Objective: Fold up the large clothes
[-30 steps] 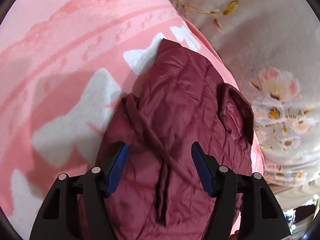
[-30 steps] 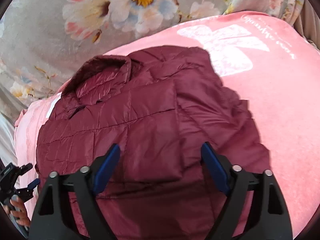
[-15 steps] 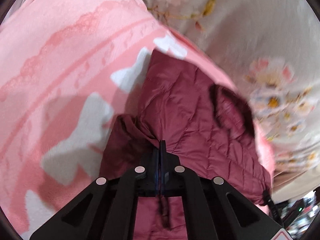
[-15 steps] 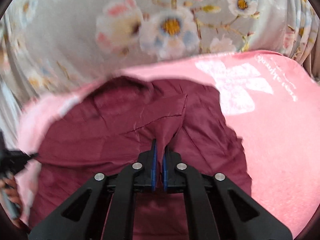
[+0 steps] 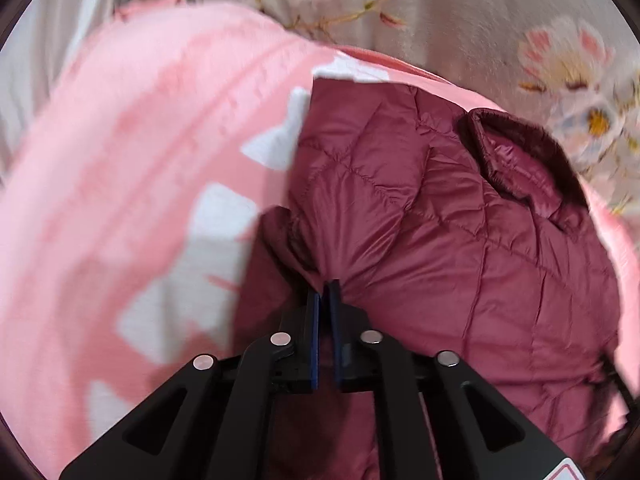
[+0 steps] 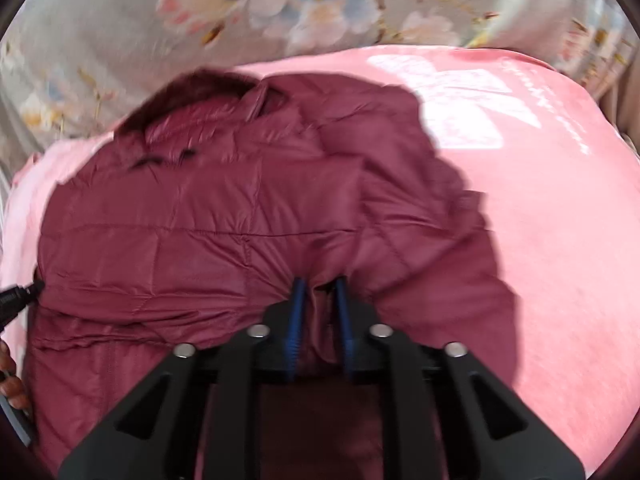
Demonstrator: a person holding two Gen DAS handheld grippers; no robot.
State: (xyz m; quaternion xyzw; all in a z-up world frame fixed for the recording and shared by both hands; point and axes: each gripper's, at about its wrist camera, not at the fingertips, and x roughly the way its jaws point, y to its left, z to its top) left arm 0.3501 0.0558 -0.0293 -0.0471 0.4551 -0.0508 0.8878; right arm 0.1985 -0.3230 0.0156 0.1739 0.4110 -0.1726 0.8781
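A maroon quilted puffer jacket [image 5: 460,220] lies on a pink blanket [image 5: 120,160], collar [image 5: 532,172] toward the floral sheet. My left gripper [image 5: 325,286] is shut on a bunched fold of the jacket at its near edge. In the right wrist view the jacket [image 6: 208,208] fills the middle, collar [image 6: 192,92] at the far side. My right gripper [image 6: 320,284] is shut on a thick pinch of the jacket's near edge, its blue pads a little apart around the fabric. The left gripper's tip [image 6: 20,296] shows at the far left of the right wrist view.
The pink blanket [image 6: 540,240] with white shapes spreads to the right of the jacket. A grey floral sheet [image 6: 280,12] lies beyond it and shows in the left wrist view [image 5: 520,40] too. A person's fingers [image 6: 10,384] show at the left edge.
A second ago both grippers were open over the jacket. Both closed on jacket fabric and now pull it up, bunching it at the pads; both views have shifted.
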